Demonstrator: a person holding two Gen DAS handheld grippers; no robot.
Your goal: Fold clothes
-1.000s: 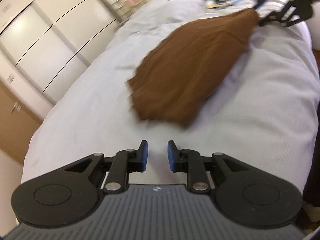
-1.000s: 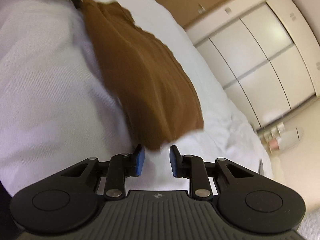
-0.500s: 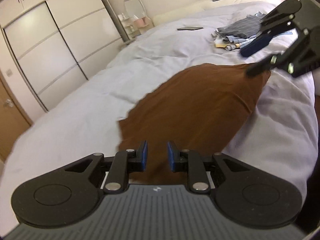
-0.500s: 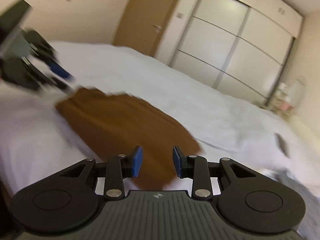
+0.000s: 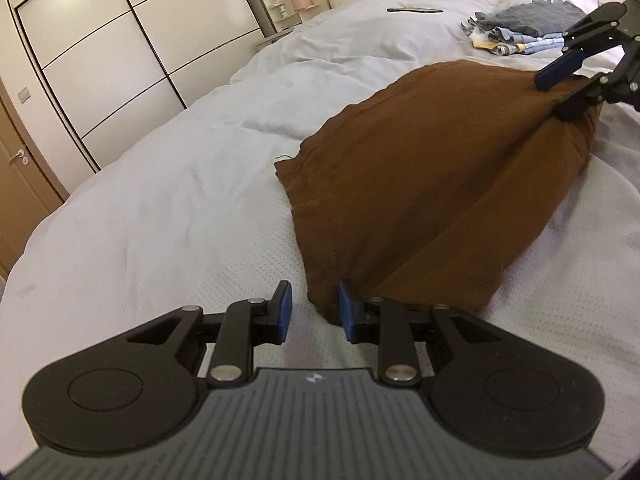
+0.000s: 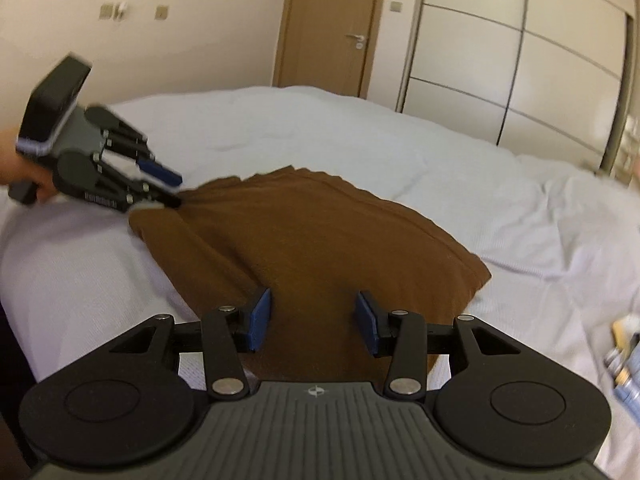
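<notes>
Both fisheye views sit low over the white quilted bed (image 5: 160, 208), facing each other from opposite ends of the brown cloth garment (image 5: 432, 184), which both share; each shows the other's black gripper.

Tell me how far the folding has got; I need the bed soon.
Done: a stack of folded clothes lies further up the bed. In hand: the brown garment lies flat, already doubled over, with the open left gripper at one end and the open right gripper over the other, neither gripping. Left: its remaining folds and stacking it.
</notes>
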